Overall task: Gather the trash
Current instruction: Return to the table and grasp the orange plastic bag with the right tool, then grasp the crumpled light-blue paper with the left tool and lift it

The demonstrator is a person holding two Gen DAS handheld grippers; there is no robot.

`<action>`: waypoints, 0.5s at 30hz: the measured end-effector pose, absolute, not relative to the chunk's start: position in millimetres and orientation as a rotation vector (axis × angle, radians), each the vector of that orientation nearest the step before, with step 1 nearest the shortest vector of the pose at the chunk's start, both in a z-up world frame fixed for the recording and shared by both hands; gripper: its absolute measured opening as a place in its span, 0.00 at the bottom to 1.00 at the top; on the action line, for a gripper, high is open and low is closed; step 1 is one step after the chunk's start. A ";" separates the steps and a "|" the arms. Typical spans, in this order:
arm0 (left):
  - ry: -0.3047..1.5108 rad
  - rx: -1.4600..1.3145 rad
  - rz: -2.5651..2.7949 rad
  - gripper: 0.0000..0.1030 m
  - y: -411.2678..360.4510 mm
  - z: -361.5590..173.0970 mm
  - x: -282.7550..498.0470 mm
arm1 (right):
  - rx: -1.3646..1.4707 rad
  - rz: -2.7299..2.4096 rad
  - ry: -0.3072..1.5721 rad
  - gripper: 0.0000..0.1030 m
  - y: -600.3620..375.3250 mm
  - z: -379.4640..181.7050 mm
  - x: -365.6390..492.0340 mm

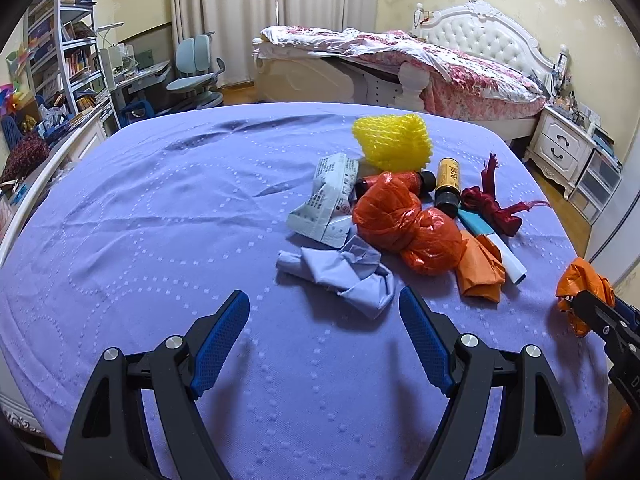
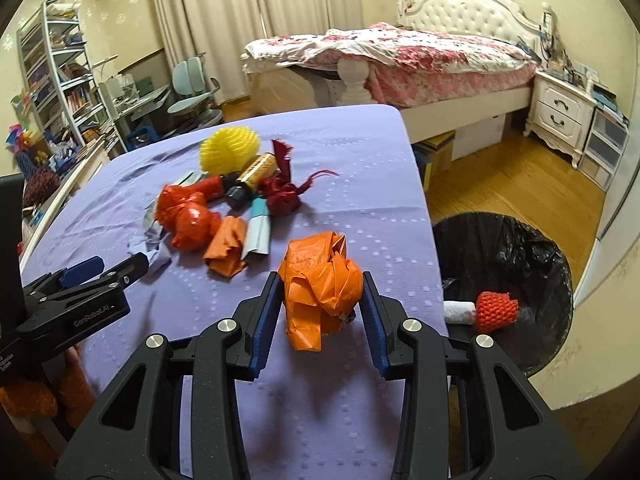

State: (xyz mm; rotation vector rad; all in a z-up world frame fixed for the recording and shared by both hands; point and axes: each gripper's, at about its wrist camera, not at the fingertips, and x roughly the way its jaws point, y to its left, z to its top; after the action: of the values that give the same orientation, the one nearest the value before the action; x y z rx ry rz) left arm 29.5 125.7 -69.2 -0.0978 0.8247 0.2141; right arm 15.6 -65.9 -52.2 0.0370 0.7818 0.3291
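1. Lavender-covered table (image 2: 360,152), broad, rounded at the far corners; right edge runs directly above the bin.
2. Black-lined trash bin (image 2: 552,272) on the floor, tight against the table's right edge, already holding a white wad and a red mesh sleeve (image 2: 496,312).
3. Pile of remaining trash toward the far right part of the surface: yellow foam net (image 1: 392,144) farthest back, knotted red-orange bag (image 1: 404,220) in the middle, crumpled blue paper (image 1: 344,272) at the near side, printed wrapper, two small bottles, dark red ribbon, flat orange scrap, teal-and-white tube.
4. Left gripper (image 1: 324,340) spread wide and empty, hovering over bare cloth just short of the blue paper.
5. Right gripper (image 2: 320,312) clenched on the crumpled orange bag (image 2: 320,280), pads pressing both flanks, wad bulging above the tips and a loose tail hanging below; held near the right edge of the surface, short of the bin.
6. Step in hand, by judgement: carrying the orange bag over the right edge to drop it in the bin.
7. To do well: keep the squeeze steady, since thin film slips and springs back; travel sideways until the whole wad, dangling tail included, sits over the bin's mouth, not over the rim.
8. Lower a little before letting go, so the light bag falls straight rather than drifting to the floor.
9. Meanwhile, line up the left tips on the blue paper, pinching its bulkiest fold.
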 end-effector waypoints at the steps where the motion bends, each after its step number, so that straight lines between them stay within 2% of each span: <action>1: 0.828 -0.094 0.215 0.75 125.1 -70.0 32.7 | 0.044 0.325 0.785 0.37 -67.7 -53.4 20.1; 12: 0.894 -0.092 0.200 0.75 124.4 -77.8 52.9 | 0.067 0.329 0.810 0.37 -71.4 -63.3 41.4; 15: 0.896 -0.105 0.176 0.63 125.3 -78.7 50.5 | 0.070 0.333 0.817 0.37 -70.7 -65.5 42.2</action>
State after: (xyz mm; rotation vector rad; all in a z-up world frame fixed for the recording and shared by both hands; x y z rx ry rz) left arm 50.5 125.3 -78.7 -0.1046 0.8961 0.1764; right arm 42.2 -70.7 -65.5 0.0696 0.8171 0.3334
